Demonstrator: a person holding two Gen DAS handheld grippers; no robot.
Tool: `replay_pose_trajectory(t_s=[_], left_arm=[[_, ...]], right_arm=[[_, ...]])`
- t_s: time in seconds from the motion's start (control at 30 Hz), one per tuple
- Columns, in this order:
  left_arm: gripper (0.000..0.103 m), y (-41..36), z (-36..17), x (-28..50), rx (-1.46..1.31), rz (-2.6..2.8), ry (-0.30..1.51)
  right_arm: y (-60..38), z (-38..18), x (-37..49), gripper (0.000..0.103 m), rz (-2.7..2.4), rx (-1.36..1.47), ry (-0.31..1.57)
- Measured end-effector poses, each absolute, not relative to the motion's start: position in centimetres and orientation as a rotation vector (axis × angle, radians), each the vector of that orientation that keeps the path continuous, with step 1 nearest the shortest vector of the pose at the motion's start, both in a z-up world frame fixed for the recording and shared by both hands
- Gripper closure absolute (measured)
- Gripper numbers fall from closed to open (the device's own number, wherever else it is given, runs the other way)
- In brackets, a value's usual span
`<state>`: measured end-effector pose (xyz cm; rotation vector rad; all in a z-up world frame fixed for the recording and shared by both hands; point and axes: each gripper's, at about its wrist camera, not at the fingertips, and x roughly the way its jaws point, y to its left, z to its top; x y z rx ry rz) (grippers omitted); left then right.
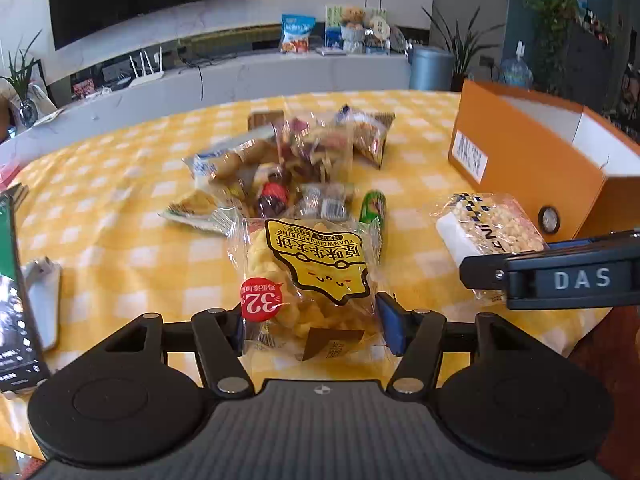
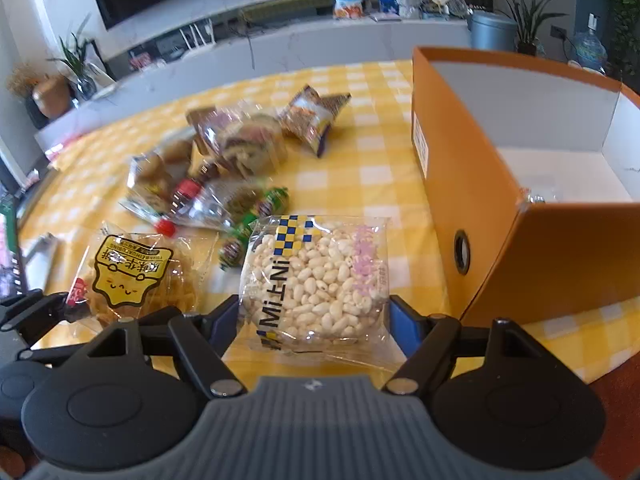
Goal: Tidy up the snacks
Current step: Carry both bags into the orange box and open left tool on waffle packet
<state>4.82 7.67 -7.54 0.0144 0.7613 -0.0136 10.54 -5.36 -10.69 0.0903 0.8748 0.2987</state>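
Observation:
My left gripper (image 1: 312, 326) is shut on a clear snack bag with a yellow label (image 1: 316, 276), its pads pressing both sides of the bag just above the yellow checked tablecloth. My right gripper (image 2: 314, 320) is shut on a clear pack of puffed rice cake (image 2: 316, 276). That pack also shows in the left wrist view (image 1: 486, 226), with the right gripper's finger across it. The yellow-label bag shows in the right wrist view (image 2: 132, 276). An open orange box (image 2: 516, 184) with a white inside stands to the right, also in the left wrist view (image 1: 532, 160).
A pile of loose snack packets (image 1: 288, 168) lies mid-table, with green wrapped sweets (image 1: 373, 206) at its near edge. A phone (image 1: 14, 292) and a white object (image 1: 44, 304) lie at the left. The table's front edge is near on the right (image 2: 600, 364).

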Motion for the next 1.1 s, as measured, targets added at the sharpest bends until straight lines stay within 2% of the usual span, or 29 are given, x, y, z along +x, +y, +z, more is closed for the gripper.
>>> replay_pose_trajectory(t_s=[0.33,0.63,0.87,1.1], left_arm=[[0.034,6.1,-1.6,5.2,0.04,-0.091,0.625],[0.034,0.6,2.4,10.2,0.119,-0.321,0.55],[0.034,-5.7,3.1,17.1,0.219,-0.537,0.637],[0.034,-10.5,0.0,23.2,0.35,-0.654,0.816]], right_arm=[[-8.6,-4.5,9.0,0.028,0.36,0.136,0.705],[-16.7,-1.6,11.2,0.028,0.241,0.202,0.652],[-23.1,-2.0,14.2,0.028,0.137,0.243,0.711],[-27.7,-3.2,18.0,0.028,0.12,0.302,0.816]])
